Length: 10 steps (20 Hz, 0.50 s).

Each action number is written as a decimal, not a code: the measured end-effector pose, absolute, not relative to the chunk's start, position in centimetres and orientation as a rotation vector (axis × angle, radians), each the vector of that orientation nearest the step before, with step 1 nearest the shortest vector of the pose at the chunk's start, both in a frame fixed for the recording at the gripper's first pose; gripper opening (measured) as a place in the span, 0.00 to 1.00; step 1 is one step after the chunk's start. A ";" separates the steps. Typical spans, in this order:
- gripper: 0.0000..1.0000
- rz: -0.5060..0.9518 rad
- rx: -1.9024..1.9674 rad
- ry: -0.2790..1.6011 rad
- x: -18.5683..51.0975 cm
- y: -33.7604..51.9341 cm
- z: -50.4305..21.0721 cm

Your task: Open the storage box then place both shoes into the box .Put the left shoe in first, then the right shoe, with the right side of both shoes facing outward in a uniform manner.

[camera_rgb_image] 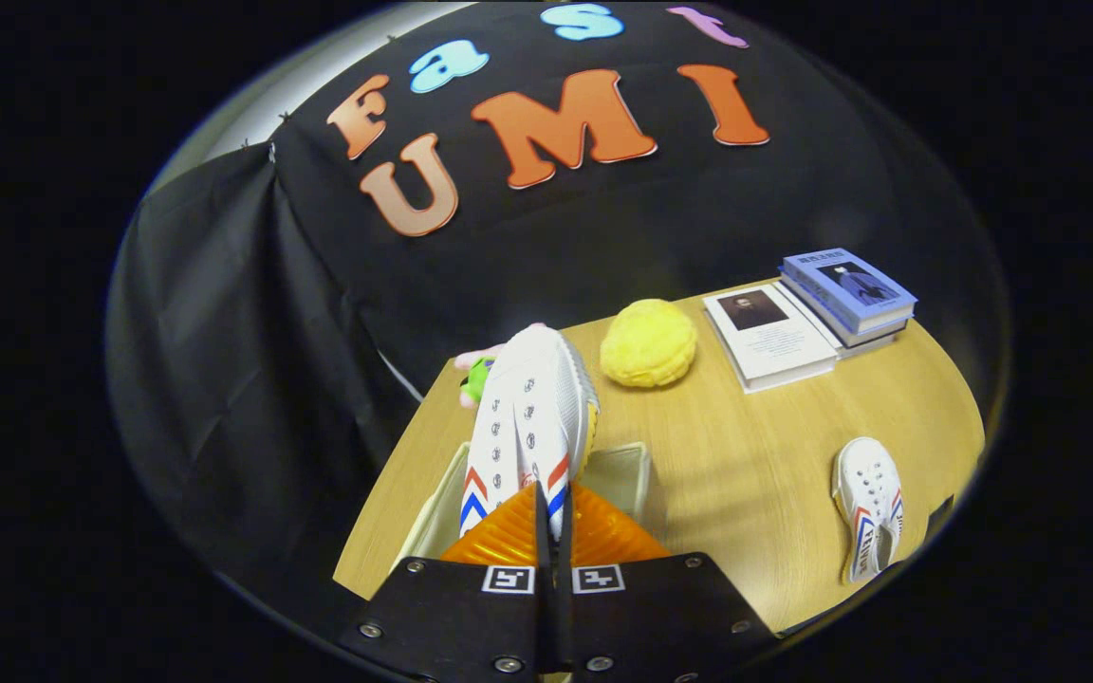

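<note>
Black cloth backs a pale wooden table (pixel 727 446). At its near edge sits an open white storage box (pixel 624 471), the landmark. Above the box, the gripper (pixel 553 512) has its two fingers closed almost together, pinching the heel of a white shoe (pixel 527 417) whose toe points away. Right of the box a second white shoe (pixel 869 507) lies on the table. Beyond the box rest a yellow bun-shaped object (pixel 649 343) and stacked books (pixel 812 318).

We see held shoe (pixel 527 427) blocking box (pixel 627 474) mouth ahead of pinched gripper (pixel 553 517). Yellow ball (pixel 649 343), books (pixel 807 318) crowd far side. Second shoe (pixel 869 507) right; bare table (pixel 746 455) between.
</note>
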State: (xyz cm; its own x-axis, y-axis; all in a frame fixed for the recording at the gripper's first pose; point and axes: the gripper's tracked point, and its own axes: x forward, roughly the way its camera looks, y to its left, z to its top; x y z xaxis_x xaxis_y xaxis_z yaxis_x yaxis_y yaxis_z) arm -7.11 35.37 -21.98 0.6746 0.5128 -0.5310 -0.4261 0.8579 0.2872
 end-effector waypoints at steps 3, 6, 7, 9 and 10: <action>0.00 0.574 0.091 0.654 -8.1 37.4 -23.2; 0.00 0.604 0.058 0.684 -9.3 38.5 -24.6; 0.00 0.606 0.059 0.700 -9.8 38.5 -25.0; 0.00 0.601 0.072 0.742 -11.4 38.7 -25.4; 0.00 0.588 0.079 0.771 -11.9 38.5 -25.8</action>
State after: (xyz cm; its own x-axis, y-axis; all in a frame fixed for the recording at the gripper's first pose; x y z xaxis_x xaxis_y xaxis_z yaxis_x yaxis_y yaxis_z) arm -11.89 38.50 -25.80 0.5661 0.5275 -0.6335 -0.4710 0.8377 0.2766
